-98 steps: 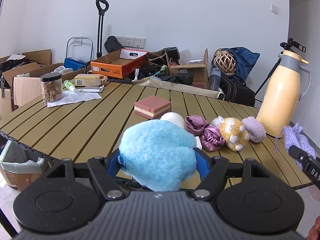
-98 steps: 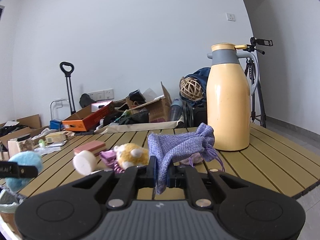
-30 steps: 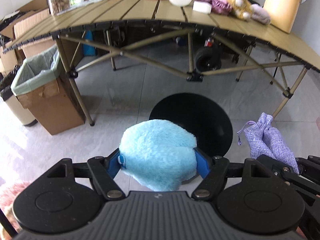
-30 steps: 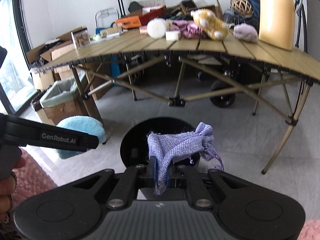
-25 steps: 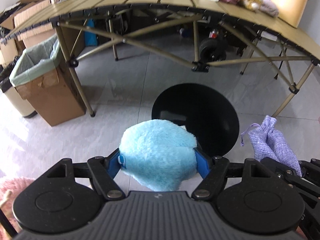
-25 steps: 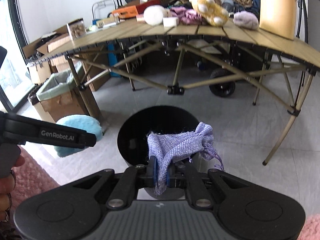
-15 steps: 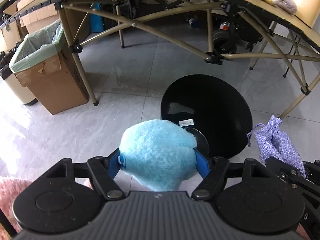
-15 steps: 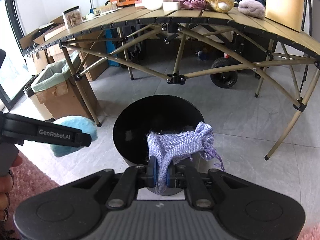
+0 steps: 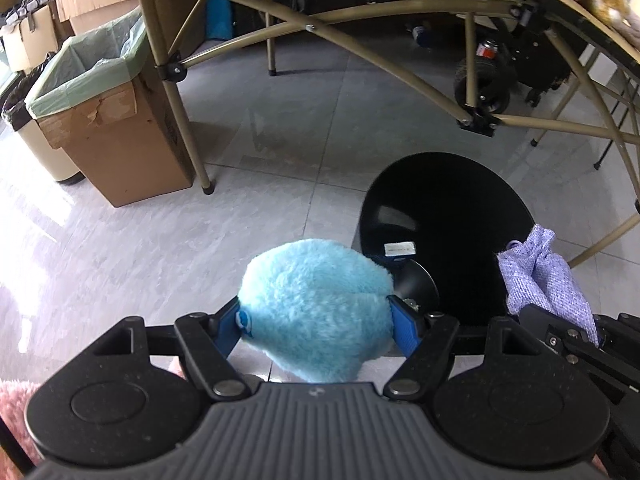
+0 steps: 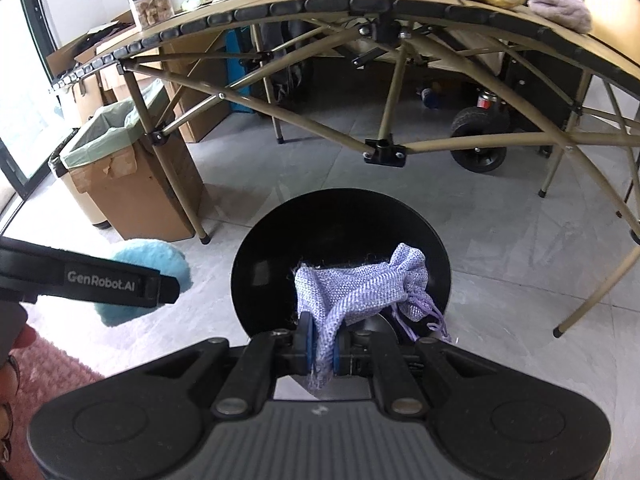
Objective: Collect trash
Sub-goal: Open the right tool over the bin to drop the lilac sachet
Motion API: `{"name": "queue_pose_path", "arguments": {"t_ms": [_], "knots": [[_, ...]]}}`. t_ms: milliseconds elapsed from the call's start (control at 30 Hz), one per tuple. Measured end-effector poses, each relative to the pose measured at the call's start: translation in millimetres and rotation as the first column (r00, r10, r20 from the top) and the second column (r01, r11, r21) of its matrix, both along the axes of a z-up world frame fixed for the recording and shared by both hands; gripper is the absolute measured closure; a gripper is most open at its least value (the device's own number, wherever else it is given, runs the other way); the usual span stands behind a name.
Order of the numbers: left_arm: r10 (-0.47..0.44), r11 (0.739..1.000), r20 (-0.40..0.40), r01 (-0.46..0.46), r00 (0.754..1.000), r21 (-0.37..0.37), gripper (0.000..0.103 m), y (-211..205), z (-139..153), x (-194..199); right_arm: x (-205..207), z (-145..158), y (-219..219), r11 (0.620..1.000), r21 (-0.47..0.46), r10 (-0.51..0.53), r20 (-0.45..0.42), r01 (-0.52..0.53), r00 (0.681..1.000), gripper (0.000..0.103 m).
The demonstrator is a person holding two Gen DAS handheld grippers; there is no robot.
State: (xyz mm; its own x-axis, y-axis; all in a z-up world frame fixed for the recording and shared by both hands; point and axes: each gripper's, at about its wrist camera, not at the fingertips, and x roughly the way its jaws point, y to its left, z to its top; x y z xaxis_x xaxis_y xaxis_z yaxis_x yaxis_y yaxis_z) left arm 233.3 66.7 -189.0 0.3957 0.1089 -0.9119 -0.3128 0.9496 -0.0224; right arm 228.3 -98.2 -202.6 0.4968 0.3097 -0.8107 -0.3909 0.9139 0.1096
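Note:
My left gripper is shut on a fluffy blue plush and holds it above the floor, just left of a round black bin. The plush also shows in the right wrist view behind the left gripper's arm. My right gripper is shut on a purple knitted drawstring pouch and holds it over the near rim of the black bin. The pouch also shows in the left wrist view at the bin's right edge.
A folding slatted table stands behind the bin, with soft toys and boxes on top. A cardboard box lined with a green bag stands at the left by a table leg. A pink rug lies at the lower left.
Both grippers have come down from the table and moved closer to the black bin. The pouch now hangs over the bin's opening and the plush sits nearer its left rim.

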Motion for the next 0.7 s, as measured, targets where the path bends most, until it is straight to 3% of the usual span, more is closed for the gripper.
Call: {"name": "queue_pose_path", "arguments": {"t_ms": [700], "knots": [[0.096,0.995,0.010,-0.096,0.995,-0.004,0.029,28,-8,36,63,-34,22,1.000,0.024,0.018,-0.057,-0.016,0.998,0.095]]}}
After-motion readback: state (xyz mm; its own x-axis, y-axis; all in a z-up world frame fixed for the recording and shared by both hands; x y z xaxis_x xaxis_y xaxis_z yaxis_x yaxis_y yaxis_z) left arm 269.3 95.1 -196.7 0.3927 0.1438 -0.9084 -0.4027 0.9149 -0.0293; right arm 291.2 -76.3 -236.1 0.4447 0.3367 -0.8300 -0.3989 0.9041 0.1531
